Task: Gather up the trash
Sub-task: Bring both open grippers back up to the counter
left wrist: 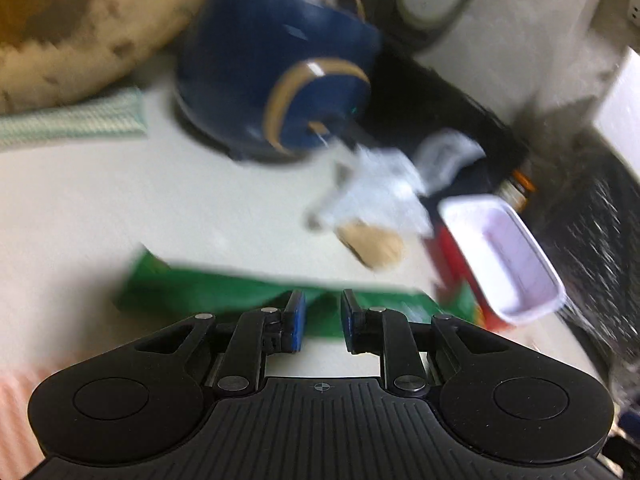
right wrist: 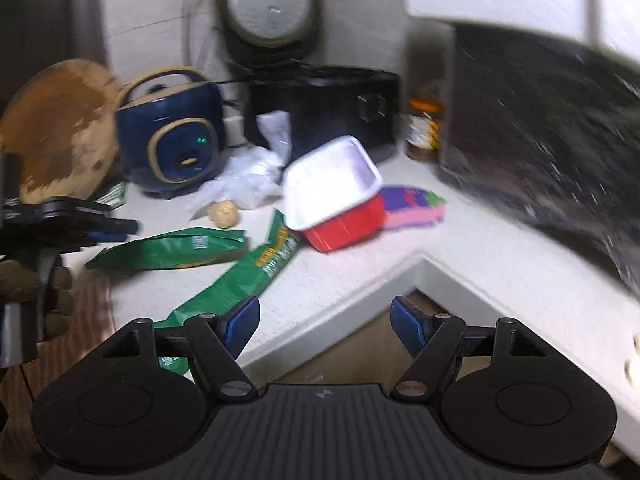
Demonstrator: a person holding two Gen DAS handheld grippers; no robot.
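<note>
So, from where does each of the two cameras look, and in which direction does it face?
Left wrist: sits behind the left gripper, low over the counter, facing the green wrapper close ahead; only its own fingers show, a narrow gap between them.
Right wrist: sits behind the right gripper, off the counter's edge, facing the corner; its open fingers and the left gripper show.
Shared: blue rice cooker, red tray, crumpled plastic, green wrapper.
</note>
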